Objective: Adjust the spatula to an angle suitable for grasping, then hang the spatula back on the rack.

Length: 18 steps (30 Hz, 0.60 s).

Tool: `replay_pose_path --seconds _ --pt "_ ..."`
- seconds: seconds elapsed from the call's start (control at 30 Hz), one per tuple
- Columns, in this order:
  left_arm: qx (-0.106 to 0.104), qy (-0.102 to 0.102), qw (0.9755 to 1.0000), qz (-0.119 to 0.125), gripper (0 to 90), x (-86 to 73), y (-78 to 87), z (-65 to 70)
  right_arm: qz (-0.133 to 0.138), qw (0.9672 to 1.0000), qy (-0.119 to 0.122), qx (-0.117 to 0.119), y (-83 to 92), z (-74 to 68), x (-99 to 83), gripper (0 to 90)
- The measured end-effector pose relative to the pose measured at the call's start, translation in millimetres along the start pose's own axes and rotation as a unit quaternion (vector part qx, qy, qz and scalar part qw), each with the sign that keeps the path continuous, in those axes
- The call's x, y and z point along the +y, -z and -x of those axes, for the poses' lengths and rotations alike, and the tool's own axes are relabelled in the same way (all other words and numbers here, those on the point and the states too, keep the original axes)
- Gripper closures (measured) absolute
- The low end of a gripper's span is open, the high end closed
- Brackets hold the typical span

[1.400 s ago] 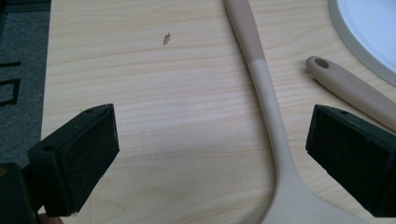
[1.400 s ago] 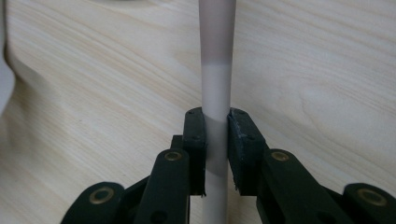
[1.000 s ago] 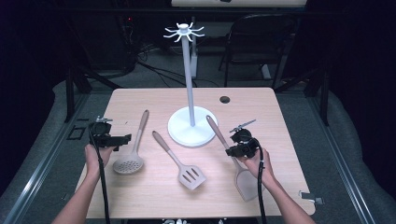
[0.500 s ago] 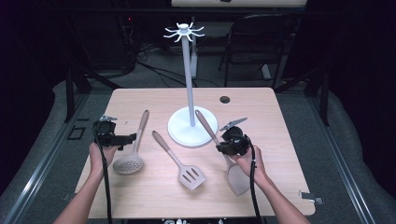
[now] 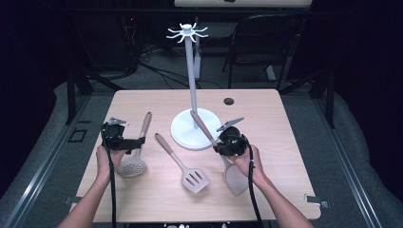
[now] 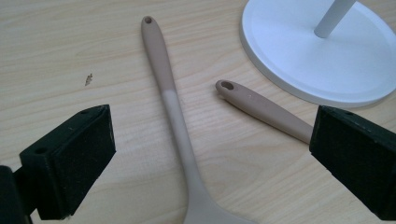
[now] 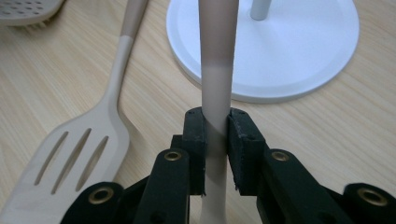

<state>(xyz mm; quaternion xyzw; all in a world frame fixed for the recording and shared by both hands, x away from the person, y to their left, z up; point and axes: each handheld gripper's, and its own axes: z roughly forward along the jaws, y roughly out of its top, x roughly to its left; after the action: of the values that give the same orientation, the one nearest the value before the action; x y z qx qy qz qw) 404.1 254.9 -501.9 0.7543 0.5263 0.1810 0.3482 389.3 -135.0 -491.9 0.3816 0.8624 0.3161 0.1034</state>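
Two grippers at work: right gripper (image 7: pixel 216 140) clenches a light, stiff turner (image 5: pixel 233 178) mid-handle near the table's (image 5: pixel 285 190) front edge; left gripper (image 6: pixel 212 154) gapes.

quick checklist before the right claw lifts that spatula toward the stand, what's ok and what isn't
1. Right claw shut on the solid spatula handle: ok, both pads press the handle in the right gripper view.
2. Grip spot: ok, it sits on the pale lower part of the handle, which runs straight up between the pads.
3. Handle end and hanging hole: cannot tell, the top is cut off in the right gripper view.
4. Stand upright on its white base: ok.
5. Hooks at the top free: ok, nothing hangs there.
6. Left claw out of the way: ok, open over the skimmer handle, far from the stand.
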Motion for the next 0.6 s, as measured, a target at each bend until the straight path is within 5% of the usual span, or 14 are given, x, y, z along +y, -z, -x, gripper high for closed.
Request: replay_pose_path --seconds 0.33,0.6 --pt "-0.019 -0.024 0.9995 0.001 0.0 3.8 -2.7 14.6 0.003 0.9999 0.013 0.007 3.8 -7.7 2.8 78.4" --pt "-0.058 -0.024 0.9978 0.021 0.3 8.6 -0.4 33.1 0.008 0.9998 0.017 0.010 3.6 -10.5 4.0 78.4"
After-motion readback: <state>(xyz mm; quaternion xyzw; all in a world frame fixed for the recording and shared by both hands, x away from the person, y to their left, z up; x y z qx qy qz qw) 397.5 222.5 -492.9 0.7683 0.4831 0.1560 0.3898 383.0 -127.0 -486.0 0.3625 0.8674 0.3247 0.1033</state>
